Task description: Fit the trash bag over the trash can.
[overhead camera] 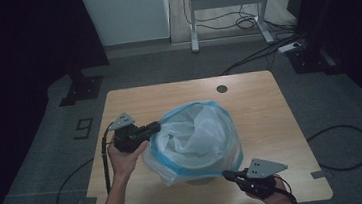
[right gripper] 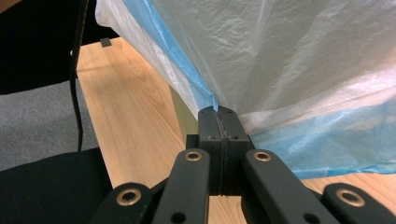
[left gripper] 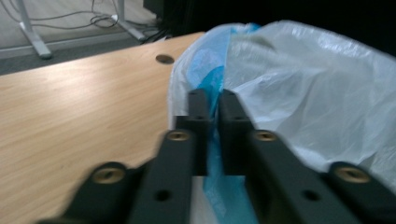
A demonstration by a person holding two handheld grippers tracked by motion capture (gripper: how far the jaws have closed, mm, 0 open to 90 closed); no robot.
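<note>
White translucent plastic bag with a blue rim band sits near the middle of the wooden surface, mouth open and facing up, seemingly draped over a container I cannot make out; left tongs clamp the blue hem at the bag's left edge, jaws closed on the film; in the left gripper view the blue strip runs right between the pads of the left tongs; right tongs pinch the rim at the near right corner; right gripper view shows those tongs fully closed with the blue-and-white film fanning out from the tips; both grips sit on opposite sides of the mouth, film stretched between them; small round grommet at the far edge of the surface, well apart from the bag; cables and desk legs on the floor beyond.

Step in hand, as I judge it: spreading the bag's mouth, likely fitting or pulling the rim around whatever sits inside; both pinches set, stretch not finished.

Next move calls for pulling the two hems apart and down evenly; keep both pinches firm, thin film could slip or tear if one side jerks.
</note>
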